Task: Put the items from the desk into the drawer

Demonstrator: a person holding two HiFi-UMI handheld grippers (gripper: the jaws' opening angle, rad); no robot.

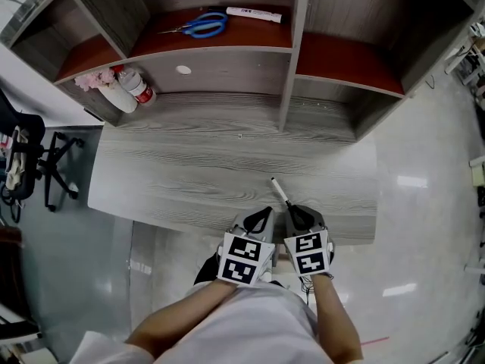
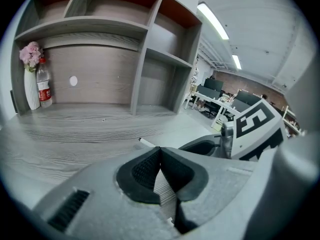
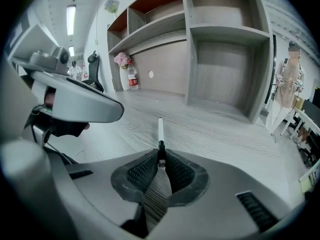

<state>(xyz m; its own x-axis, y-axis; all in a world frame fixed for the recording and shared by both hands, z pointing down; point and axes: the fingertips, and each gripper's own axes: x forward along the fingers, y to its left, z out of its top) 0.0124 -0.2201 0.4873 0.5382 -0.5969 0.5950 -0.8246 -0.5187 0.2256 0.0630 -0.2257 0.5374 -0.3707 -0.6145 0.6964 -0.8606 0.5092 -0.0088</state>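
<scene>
Right tongs (image 3: 161, 158) pinch dark end of pen (image 3: 160, 129) — white shaft juts forward over worktop (image 1: 189, 173), near front edge. Left tongs (image 2: 160, 150) pressed together, empty — just beside right. Scissors (image 1: 204, 26) lie on shelf.

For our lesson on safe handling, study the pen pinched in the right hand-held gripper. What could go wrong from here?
1. The right hand-held gripper pinches the pen only at its dark end. The long white barrel sticks out over the desk and might pivot or slip free.
2. The left hand-held gripper, shut and empty, sits close beside it and could knock the pen.
</scene>
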